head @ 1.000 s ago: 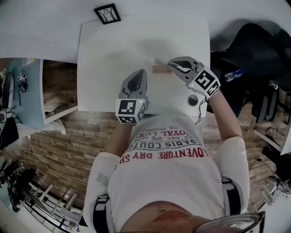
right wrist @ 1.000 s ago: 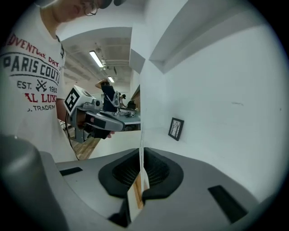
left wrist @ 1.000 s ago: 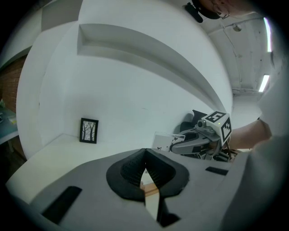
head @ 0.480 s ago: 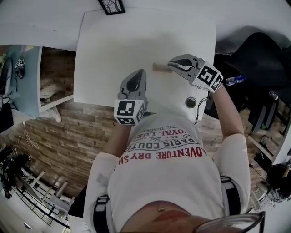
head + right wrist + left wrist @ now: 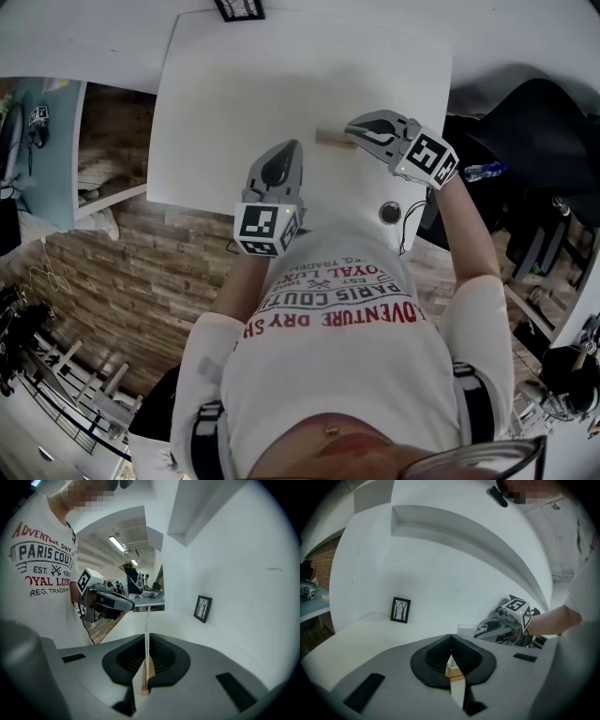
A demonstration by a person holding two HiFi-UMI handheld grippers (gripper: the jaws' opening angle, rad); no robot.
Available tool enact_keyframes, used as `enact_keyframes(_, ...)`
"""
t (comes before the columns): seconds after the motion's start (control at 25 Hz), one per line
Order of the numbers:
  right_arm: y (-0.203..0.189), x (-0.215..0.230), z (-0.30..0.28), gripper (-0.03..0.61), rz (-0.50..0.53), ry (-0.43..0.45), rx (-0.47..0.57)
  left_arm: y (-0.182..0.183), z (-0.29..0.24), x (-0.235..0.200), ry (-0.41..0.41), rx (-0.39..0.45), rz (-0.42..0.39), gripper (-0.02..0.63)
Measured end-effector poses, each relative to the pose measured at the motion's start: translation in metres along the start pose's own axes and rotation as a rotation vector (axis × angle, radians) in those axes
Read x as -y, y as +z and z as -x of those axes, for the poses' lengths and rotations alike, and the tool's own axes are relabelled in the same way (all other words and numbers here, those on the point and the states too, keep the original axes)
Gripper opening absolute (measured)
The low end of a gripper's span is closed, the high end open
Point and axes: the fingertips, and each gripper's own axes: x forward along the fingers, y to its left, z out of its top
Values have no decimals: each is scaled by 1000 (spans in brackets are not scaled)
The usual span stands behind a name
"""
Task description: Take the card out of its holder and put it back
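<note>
Right gripper view shows the right gripper (image 5: 146,637) clenched on the thin clear card (image 5: 148,620), edge-on, by the pale wooden holder (image 5: 330,138) on the white counter (image 5: 253,84). Keep the card upright; the left gripper (image 5: 451,639), closed and empty, could steady the holder.

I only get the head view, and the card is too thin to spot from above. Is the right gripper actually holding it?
Observer: Yes. In the right gripper view, the right gripper is shut on the card, which is seen edge-on and upright between the jaws.
Operator: And the left gripper? From above I only see its back.
Observer: The left gripper view shows the left gripper shut, its jaws meeting at the tips with no card between them.
</note>
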Motion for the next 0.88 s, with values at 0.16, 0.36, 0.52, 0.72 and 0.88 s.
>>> enact_keyframes(0.16,-4,1,-2,35,3,12,-14,0,0,-1,4,-3,0,25)
enact_keyframes(0.36,-10,4,-4,35,-21,16,-1,-4,-1,-5,10,-18,3,25)
enact_keyframes(0.52,-20,5,-6,35,-49,16,5,-7,-4,-6,9,-34,1,25)
enact_keyframes(0.72,-39,8,-11,35,-98,19,-4,-11,-7,-5,4,-53,-4,25)
enact_keyframes(0.88,-50,9,-17,35,-125,25,-13,-13,-9,-3,-5,-63,-3,25)
